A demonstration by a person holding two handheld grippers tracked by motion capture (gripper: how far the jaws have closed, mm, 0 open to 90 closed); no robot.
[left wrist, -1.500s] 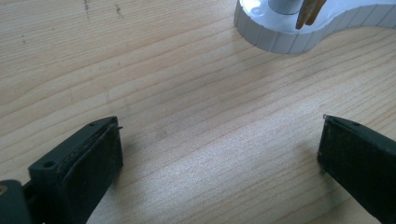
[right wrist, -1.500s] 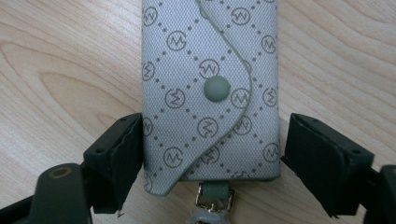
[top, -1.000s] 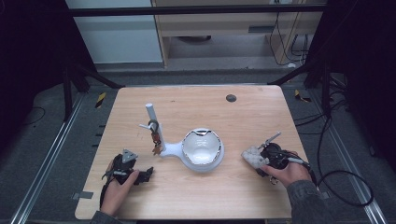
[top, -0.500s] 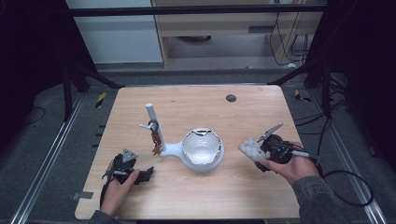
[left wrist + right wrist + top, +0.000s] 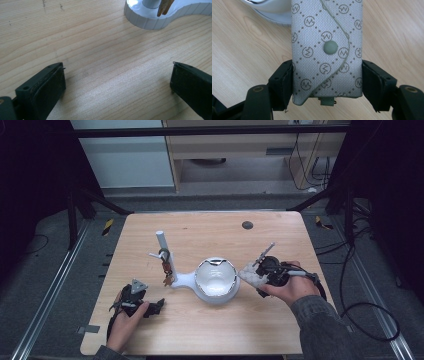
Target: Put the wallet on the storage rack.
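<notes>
My right gripper point(image 5: 256, 276) is shut on a grey patterned pouch point(image 5: 327, 47) with a snap button, held above the table just right of the white bowl point(image 5: 216, 279). In the high view the pouch point(image 5: 251, 273) points toward the bowl's rim. The bowl belongs to a white stand with an upright post point(image 5: 163, 245) from which small trinkets point(image 5: 167, 270) hang. My left gripper point(image 5: 150, 307) rests on the table at the front left, open, with bare wood between its pads point(image 5: 51, 86). The stand's white base point(image 5: 160, 15) lies ahead of it.
The wooden table point(image 5: 200, 330) has a small dark round spot point(image 5: 247, 225) near its far edge. A black cable point(image 5: 360, 320) trails off the right side. Metal frame legs and floor rails stand around the table.
The right hand has lifted the pouch off the table and carried it left toward the bowl. The left hand and its gripper have stayed put.
</notes>
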